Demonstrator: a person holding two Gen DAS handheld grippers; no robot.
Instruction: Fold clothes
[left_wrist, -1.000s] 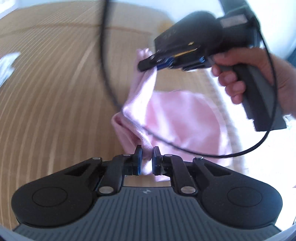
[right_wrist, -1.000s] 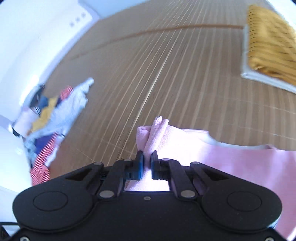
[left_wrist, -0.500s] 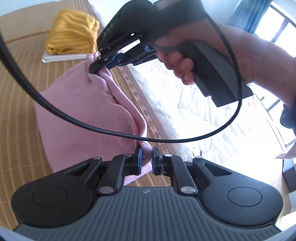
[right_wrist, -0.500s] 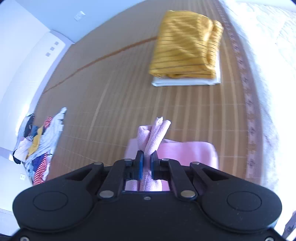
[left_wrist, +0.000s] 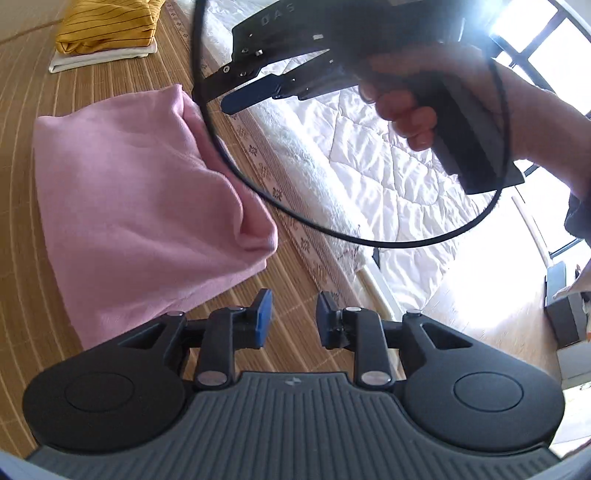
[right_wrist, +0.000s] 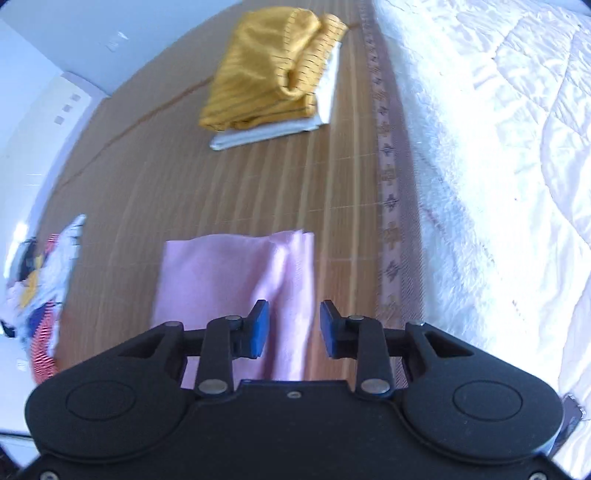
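Both tools are letting go: the left tool (left_wrist: 291, 319) and right tool (right_wrist: 293, 326) spread their jaws, nothing pinched. The folded pink garment (left_wrist: 140, 206) lies on the bamboo mat (right_wrist: 229, 192) near its patterned edge, beside the white quilt (right_wrist: 498, 166). A yellow striped stack (right_wrist: 269, 74) sits farther along; a black cable (left_wrist: 258, 192) loops across the left view.

It was a home bedroom: a white quilted bedspread (right_wrist: 498, 155) lay beside a woven bamboo mat (right_wrist: 258, 192), with folded clothes (right_wrist: 273, 70) at upper centre.
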